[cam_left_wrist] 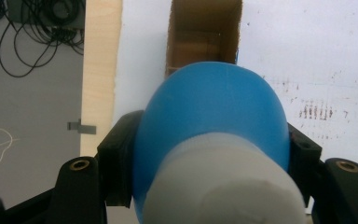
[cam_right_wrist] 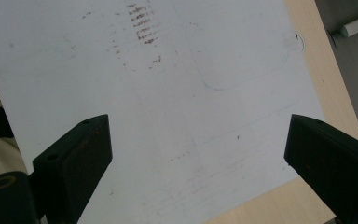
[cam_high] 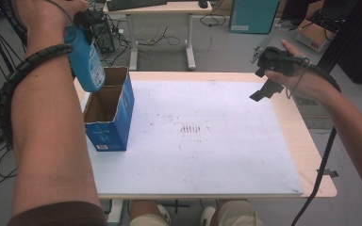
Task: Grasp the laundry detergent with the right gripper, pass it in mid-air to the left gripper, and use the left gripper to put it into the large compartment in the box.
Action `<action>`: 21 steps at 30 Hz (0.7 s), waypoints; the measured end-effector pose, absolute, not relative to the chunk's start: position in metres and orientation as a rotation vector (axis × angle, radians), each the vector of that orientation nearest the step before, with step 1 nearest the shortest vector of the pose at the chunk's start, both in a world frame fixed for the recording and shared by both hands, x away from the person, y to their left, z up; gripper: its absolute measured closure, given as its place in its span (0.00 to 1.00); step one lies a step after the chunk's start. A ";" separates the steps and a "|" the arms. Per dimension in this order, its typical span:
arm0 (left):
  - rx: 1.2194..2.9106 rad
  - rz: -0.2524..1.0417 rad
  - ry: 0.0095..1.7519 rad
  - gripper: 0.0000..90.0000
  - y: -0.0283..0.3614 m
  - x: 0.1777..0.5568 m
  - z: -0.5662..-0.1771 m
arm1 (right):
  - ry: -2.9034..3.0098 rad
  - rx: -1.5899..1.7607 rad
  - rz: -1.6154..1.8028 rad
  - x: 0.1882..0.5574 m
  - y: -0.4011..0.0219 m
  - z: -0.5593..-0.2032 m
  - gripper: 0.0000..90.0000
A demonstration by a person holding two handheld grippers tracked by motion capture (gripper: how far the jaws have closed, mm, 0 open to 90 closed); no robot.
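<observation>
The left forearm rises along the left of the high view, a black ribbed cable coiled round it, and its hand holds the left gripper [cam_high: 87,21] high and pointing down. Its black fingers [cam_left_wrist: 119,158] are clamped on something held between them. The right hand [cam_high: 306,77] holds the right gripper [cam_high: 260,94] raised and tilted downward, black fingers [cam_right_wrist: 81,144] spread wide, nothing between them.

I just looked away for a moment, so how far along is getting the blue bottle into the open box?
Done: the left gripper has the blue bottle clamped and lifted, bottom end down. In hand: the bottle hangs over the open cardboard box, low by its rim. Left: lowering it inside and letting go. The right gripper waits open above the white mat, holding nothing.
</observation>
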State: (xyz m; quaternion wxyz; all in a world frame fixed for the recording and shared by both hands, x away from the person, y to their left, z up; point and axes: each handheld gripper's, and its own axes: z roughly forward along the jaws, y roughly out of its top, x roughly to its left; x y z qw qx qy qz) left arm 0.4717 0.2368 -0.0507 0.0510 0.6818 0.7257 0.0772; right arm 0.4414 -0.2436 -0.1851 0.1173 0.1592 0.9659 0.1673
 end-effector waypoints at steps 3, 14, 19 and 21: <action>2.072 0.236 2.211 0.40 0.237 0.471 -0.052 | 2.831 0.461 0.482 0.442 -0.243 -0.184 0.09; 2.073 0.231 2.219 0.40 0.238 0.472 -0.055 | 2.835 0.467 0.453 0.440 -0.241 -0.180 0.09; 2.081 0.231 2.213 0.40 0.237 0.471 -0.059 | 2.836 0.456 0.452 0.440 -0.242 -0.182 0.09; 2.090 0.233 2.211 0.40 0.237 0.471 -0.061 | 2.838 0.460 0.447 0.439 -0.242 -0.182 0.08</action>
